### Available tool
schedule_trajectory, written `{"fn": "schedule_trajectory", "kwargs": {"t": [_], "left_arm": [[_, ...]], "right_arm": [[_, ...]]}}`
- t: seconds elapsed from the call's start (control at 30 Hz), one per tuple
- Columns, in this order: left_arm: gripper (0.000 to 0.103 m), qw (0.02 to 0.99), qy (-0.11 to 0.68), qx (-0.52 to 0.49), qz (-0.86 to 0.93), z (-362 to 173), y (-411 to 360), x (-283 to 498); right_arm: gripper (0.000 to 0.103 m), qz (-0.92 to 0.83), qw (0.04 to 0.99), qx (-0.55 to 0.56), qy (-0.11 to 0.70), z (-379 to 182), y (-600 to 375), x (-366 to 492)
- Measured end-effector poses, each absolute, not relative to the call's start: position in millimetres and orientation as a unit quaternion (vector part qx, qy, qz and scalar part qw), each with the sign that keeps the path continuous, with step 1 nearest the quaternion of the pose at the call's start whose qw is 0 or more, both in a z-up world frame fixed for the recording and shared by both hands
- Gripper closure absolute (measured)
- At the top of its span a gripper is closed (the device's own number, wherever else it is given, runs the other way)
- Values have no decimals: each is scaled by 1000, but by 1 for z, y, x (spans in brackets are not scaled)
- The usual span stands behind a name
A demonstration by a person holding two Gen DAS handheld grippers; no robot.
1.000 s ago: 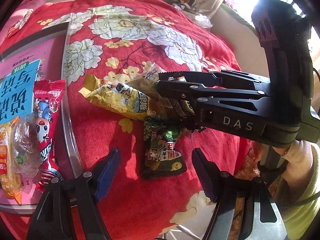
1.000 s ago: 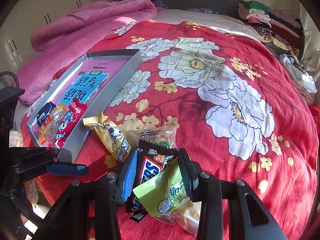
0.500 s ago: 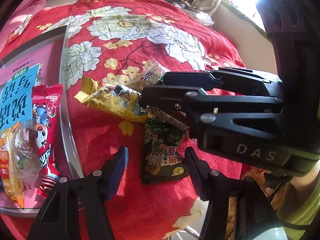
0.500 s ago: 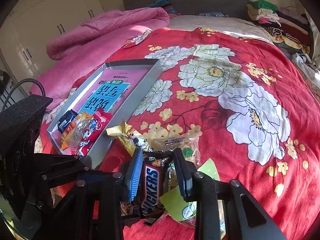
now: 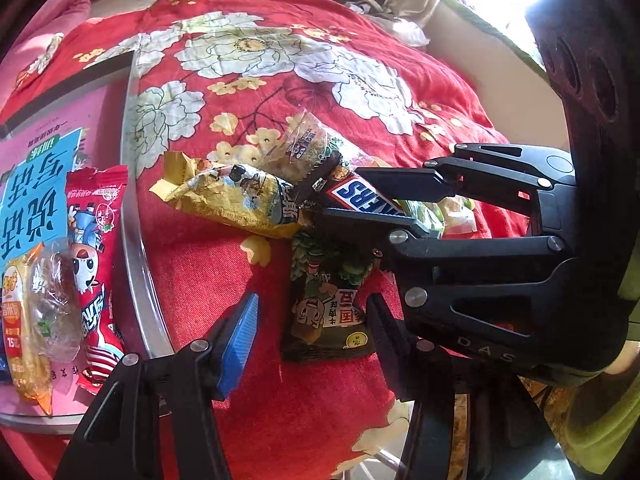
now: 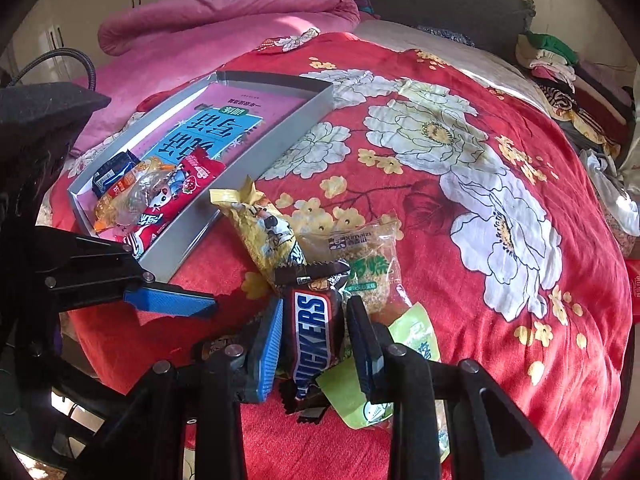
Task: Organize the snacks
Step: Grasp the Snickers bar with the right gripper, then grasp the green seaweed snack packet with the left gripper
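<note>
Blue-padded fingers of the right gripper [image 6: 314, 338] were closed on the Snickers bar [image 6: 314, 336], held over the snack pile on the red floral bedspread [image 6: 460, 240]. The left gripper [image 5: 308, 332] was spread wide around a dark green packet [image 5: 326, 304].

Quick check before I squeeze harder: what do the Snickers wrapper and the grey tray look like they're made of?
Snickers: thin glossy plastic film, judging by the sheen, crinkles and serrated end seal; held between the right gripper fingers. Tray: looks like rigid matte grey board or thin painted metal, with straight flat walls and sharp corners; the pictures can't settle which.
</note>
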State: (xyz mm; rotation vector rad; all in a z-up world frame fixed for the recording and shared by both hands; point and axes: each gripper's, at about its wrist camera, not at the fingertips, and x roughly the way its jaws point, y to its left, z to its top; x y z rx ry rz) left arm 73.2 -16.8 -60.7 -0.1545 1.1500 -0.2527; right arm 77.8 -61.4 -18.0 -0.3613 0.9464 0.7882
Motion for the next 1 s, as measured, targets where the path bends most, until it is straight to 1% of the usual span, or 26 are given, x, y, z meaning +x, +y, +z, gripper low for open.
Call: {"fn": "schedule_trajectory", "kwargs": {"t": [0.1,0.23,0.3,0.33,0.37,0.4,0.63,0.8,0.83,0.87,1.0], "left_arm": [[46,830,541,-72,-115,-61,-18,74],[51,834,536,-70,-108,-61,-17,75],[56,836,535,-66,-101,-60,-15,75],[60,837,534,-66,-100,-60,-14,75],[68,838,532,-66,-104,-58,-13,74],[68,838,531,-66,-107,-57,-13,74],[71,844,521,-64,-107,-49,-10,67],[77,854,504,-74,-103,-32,2,61],[92,856,501,-76,-103,-30,5,60],[97,856,501,-77,-102,-28,8,59],[97,843,517,-94,-114,-34,15,62]], "right_arm": [[74,371,801,-134,450,-17,-69,84],[74,389,797,-37,460,-11,-89,97],[74,394,796,3,459,-8,-97,102],[74,394,797,18,458,-7,-100,104],[74,393,798,29,456,-5,-103,105],[74,393,798,38,455,-5,-105,106],[74,394,813,66,424,10,-114,106],[74,403,821,71,399,20,-114,103],[74,404,822,70,396,21,-113,102],[74,405,822,69,394,22,-113,101],[74,403,821,67,398,20,-110,101]]}}
